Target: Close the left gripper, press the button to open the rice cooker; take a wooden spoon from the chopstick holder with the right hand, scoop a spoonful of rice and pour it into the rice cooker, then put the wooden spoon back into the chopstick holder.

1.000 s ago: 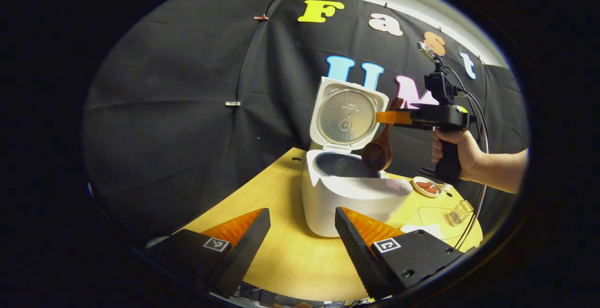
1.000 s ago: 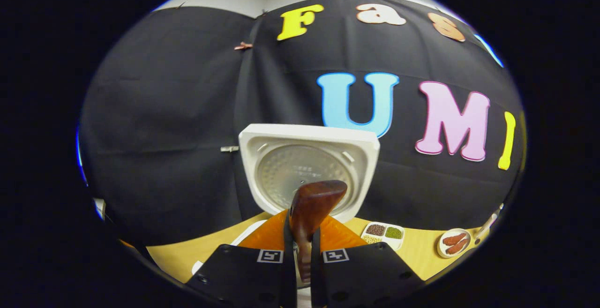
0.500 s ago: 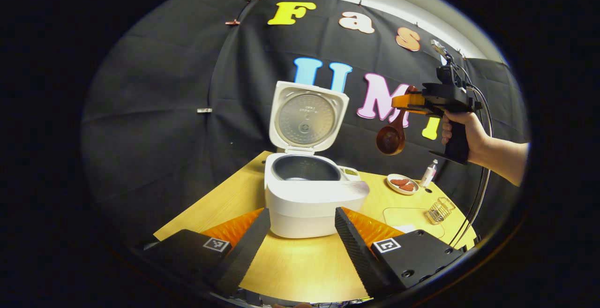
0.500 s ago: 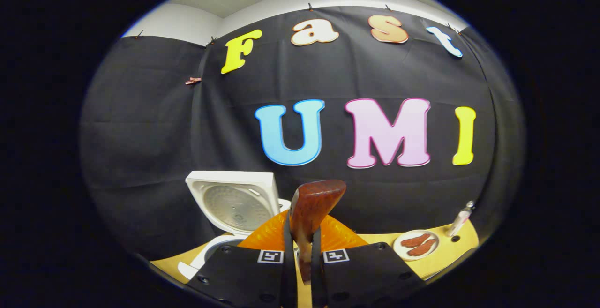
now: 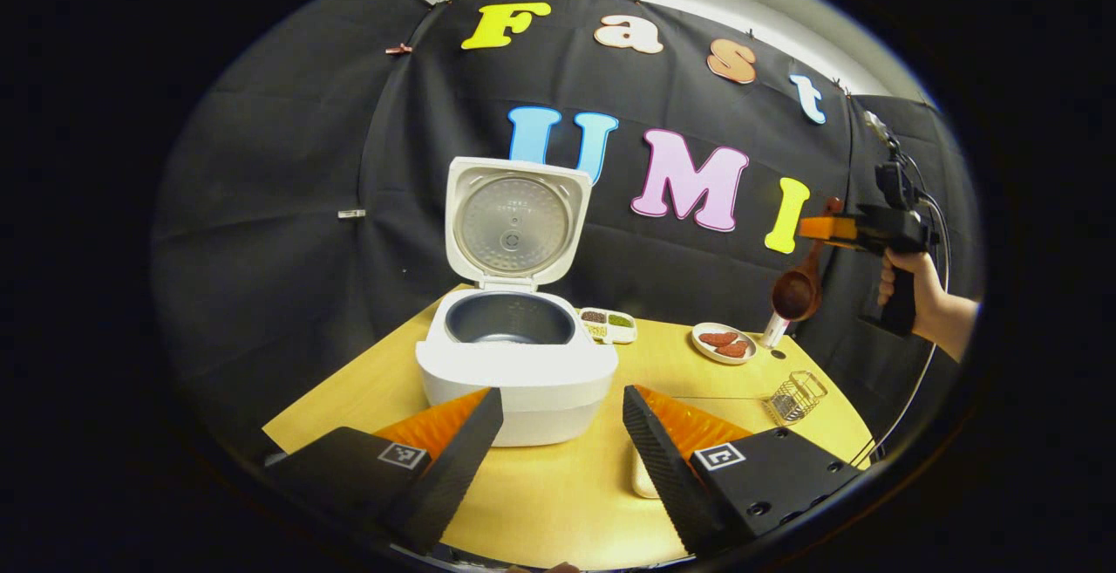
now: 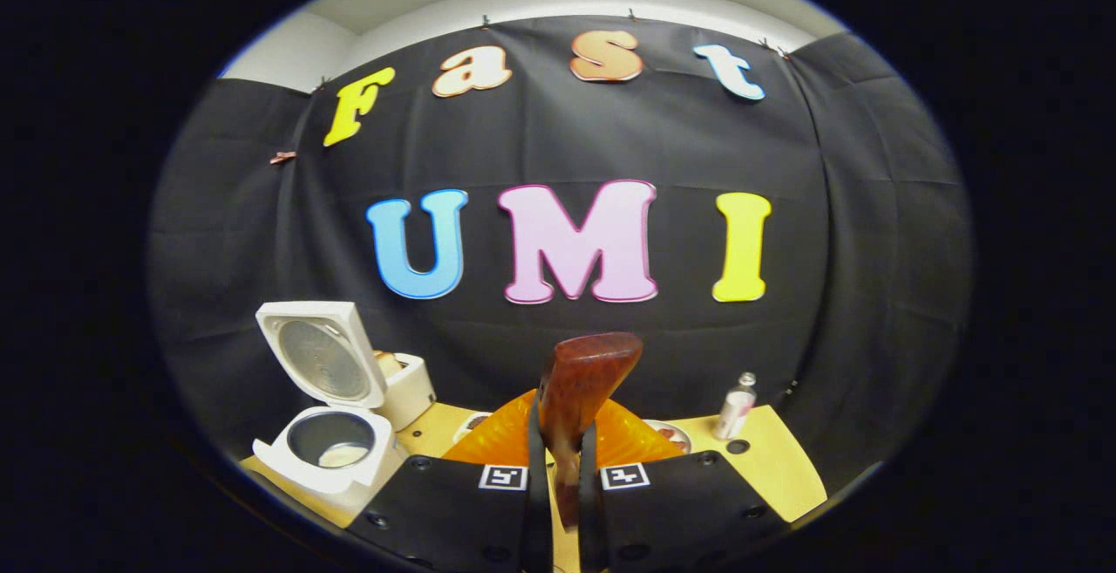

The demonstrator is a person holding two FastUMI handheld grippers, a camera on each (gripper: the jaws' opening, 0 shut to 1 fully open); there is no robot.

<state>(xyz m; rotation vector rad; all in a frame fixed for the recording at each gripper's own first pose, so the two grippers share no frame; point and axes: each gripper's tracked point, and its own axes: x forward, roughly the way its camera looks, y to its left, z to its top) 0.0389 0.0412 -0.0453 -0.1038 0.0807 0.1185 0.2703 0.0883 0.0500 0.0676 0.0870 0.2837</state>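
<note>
Above the surface's point(image 5: 558, 503) right end, the right tool point(image 5: 815, 228) grips the spoon point(image 5: 795, 294), high over the holder point(image 5: 793, 397); left tool point(image 5: 558, 433) released. Right gripper view: spoon handle clenched, cooker point(image 6: 327, 460) open. Risk: a tilted spoon missing or toppling the holder.

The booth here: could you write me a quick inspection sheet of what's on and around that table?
Surface: wooden table, round-edged.
Job's things: rice cooker lid up, rice in pot; wooden spoon in the air, bowl hanging down; wire chopstick holder near the table's right edge.
Clutter: divided grain dish, plate of red food, small bottle.
Grippers: left gripper open, idle; right gripper clamps the spoon handle.
Cables: black cable hanging from the right gripper.
Surroundings: black cloth wall.
</note>
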